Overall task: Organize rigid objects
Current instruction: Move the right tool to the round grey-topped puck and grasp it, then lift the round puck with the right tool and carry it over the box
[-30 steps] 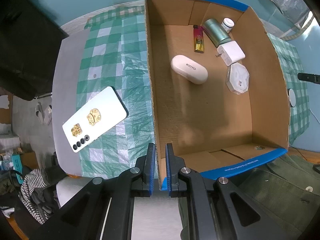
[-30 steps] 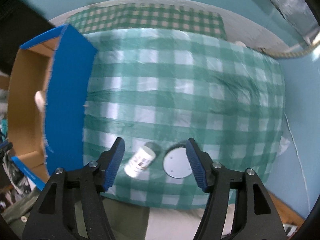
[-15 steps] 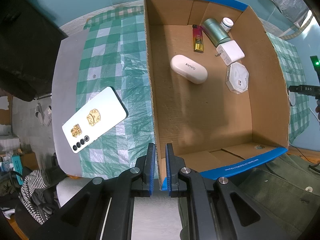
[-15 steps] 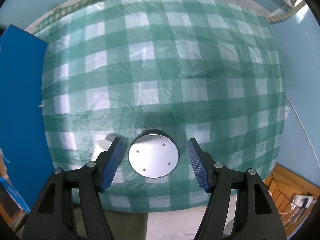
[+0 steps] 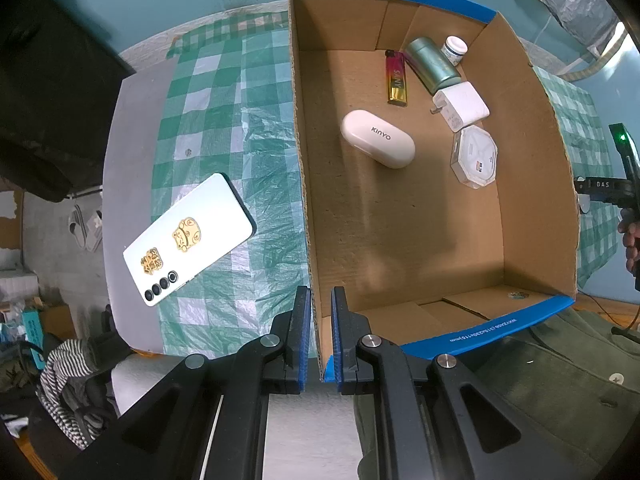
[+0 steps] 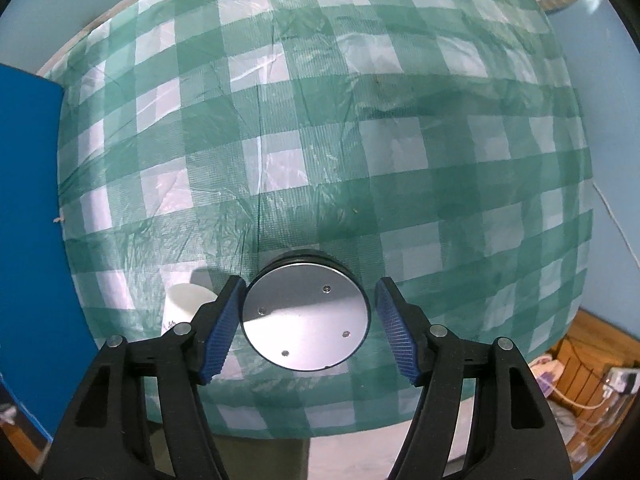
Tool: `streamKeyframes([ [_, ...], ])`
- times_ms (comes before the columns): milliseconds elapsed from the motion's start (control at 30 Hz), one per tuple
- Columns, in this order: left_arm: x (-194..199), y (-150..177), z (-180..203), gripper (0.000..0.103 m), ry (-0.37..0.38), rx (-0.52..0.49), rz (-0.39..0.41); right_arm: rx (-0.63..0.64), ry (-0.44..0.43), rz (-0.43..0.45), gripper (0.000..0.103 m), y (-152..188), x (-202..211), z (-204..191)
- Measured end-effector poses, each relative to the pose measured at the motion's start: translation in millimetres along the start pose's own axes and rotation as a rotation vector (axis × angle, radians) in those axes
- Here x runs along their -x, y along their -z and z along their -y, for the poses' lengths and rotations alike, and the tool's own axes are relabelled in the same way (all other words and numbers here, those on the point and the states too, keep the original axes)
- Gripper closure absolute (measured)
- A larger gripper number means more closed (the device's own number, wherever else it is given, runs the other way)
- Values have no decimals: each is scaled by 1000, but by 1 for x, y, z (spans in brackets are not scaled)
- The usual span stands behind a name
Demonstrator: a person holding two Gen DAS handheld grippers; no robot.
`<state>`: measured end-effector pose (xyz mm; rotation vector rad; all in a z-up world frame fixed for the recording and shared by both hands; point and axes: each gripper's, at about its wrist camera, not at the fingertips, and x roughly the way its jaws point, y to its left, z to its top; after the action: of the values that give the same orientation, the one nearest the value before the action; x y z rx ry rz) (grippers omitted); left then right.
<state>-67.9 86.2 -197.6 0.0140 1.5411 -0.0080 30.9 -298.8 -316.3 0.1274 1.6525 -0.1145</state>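
The right gripper [image 6: 308, 322] has dropped closer since half a second ago, its wide jaws now straddling the round silver disc [image 6: 306, 316] on the green checked tablecloth [image 6: 320, 140], left pad near its rim, right pad apart. A white bottle [image 6: 182, 304] lies just left. The left gripper [image 5: 318, 336] stays clamped narrowly on the cardboard box [image 5: 532, 184] wall, unchanged; the white phone [image 5: 188, 240] lies outside.
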Motion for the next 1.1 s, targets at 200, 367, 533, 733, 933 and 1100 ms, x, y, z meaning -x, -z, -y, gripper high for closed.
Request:
streamKeyframes([
  [200,0,0,0,94,1,1,1,-8,-9,13,41,2,-6,8],
  [367,0,0,0,94,0,0,0,13,2,22,41,10,0,-1],
  [533,0,0,-1,94,1,-1,0,74,13,39,41,3,19,-17],
  [733,1,-1,-2,94,5,7,4,171,16,77,41,-4,48,-41],
  [933,3,-2,-4,94,4,11,4,256,13,109,41,-9,77,-67],
  [1100,4,-2,-4,94,4,11,6,310,-27,124,41,-18,96,-94],
])
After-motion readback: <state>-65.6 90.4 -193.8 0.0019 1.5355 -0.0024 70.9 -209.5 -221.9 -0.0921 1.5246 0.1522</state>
